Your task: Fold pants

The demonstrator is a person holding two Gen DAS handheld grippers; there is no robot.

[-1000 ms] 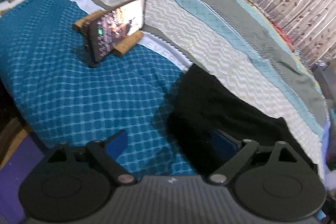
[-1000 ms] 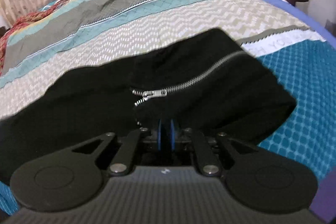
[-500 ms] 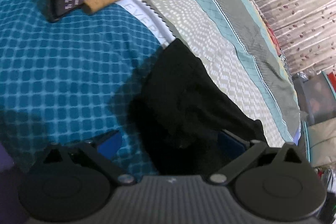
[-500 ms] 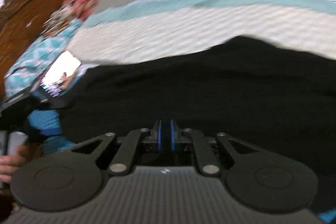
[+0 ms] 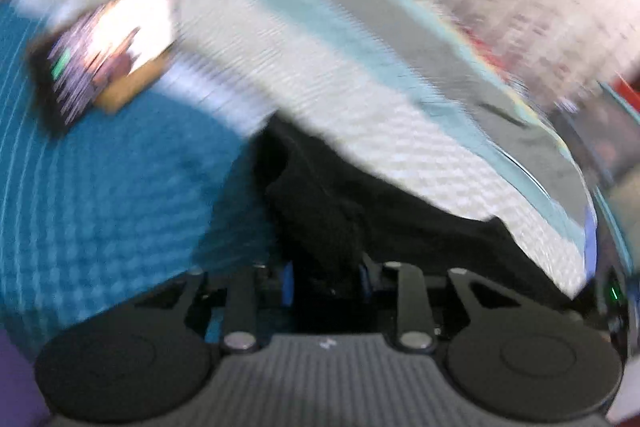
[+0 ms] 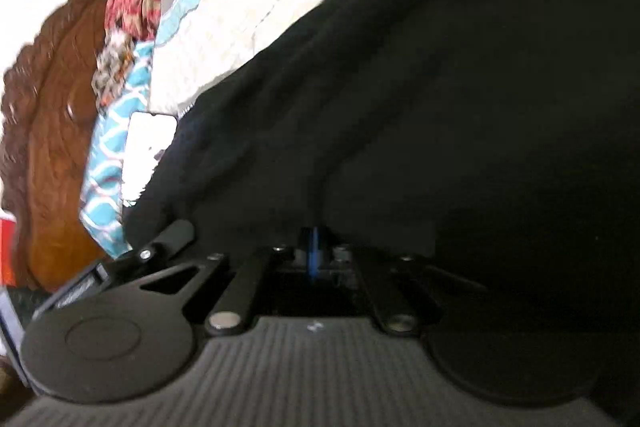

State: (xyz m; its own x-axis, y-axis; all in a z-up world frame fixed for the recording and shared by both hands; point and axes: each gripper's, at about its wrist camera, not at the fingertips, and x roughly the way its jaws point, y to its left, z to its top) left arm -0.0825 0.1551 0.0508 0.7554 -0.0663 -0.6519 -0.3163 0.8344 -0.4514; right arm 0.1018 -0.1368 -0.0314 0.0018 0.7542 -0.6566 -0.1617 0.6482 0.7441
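— Left gripper [image 5: 325, 281]: jaws just closing, narrowed onto a bunched fold of the black pants [image 5: 320, 211]. Right gripper [image 6: 315, 247]: pressed fully together, pants [image 6: 440, 87] draped over and past the pads; hard to tell how much cloth is pinched.

— Lying where?

— Spread across the patterned bedspread [image 5: 100, 195], near a propped phone [image 5: 100, 55].

— Step in hand?

— Likely gripping both ends for a fold. Next: lifting together, keeping cloth taut, carrying one edge over the other, steering clear of the phone.
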